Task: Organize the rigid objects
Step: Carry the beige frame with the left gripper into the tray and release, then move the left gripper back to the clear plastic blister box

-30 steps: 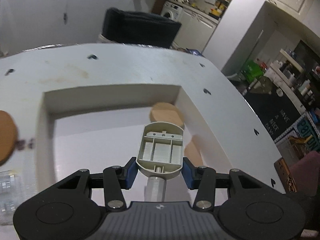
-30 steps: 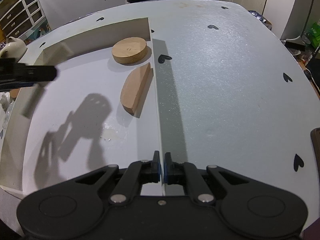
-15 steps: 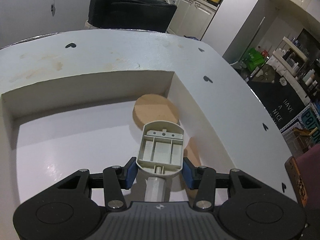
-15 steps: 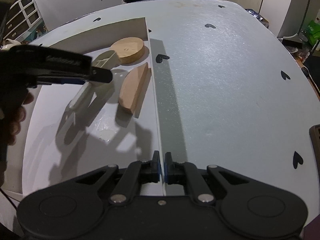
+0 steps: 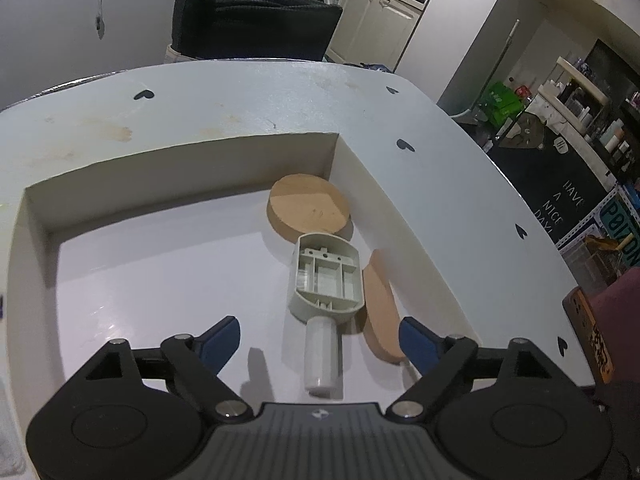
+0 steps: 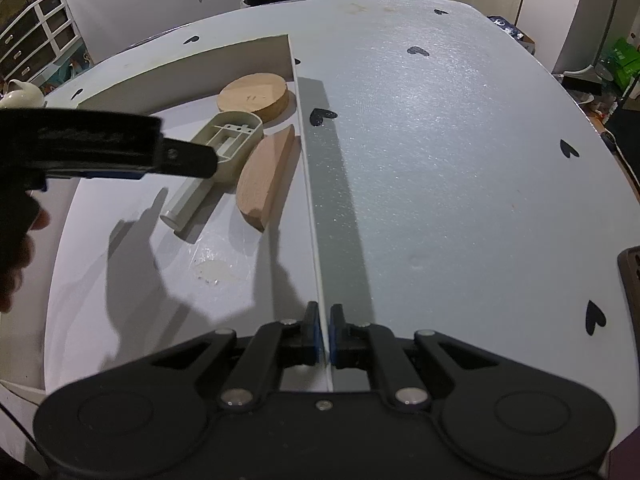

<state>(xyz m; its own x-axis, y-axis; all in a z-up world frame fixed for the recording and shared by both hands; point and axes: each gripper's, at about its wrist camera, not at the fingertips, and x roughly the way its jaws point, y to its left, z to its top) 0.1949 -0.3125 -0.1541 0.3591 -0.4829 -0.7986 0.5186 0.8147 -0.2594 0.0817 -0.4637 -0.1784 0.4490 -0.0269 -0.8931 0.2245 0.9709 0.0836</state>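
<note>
Kitchen clutter and a dark chair back [image 5: 256, 24] sat behind the white table [image 5: 240, 100] in the left wrist view. On it lay a shallow white tray [image 5: 180, 152] holding a round wooden disc [image 5: 308, 208], a grey plastic handled part [image 5: 326, 280] lying open side up, and a half-round wooden piece [image 5: 380, 308] just beside it, partly cut off by the right blue pad. Left gripper [image 5: 320, 336] had its jaws wide apart, straddling the part's handle without touching it. Right wrist view: right gripper [image 6: 324, 334] was clamped on the tray's thin side wall [image 6: 308, 200]. The left gripper body crossed in front of the plastic part [image 6: 236, 136], hiding its middle; a hand [image 6: 16, 248] at the frame edge was dark and hard to make out.
</note>
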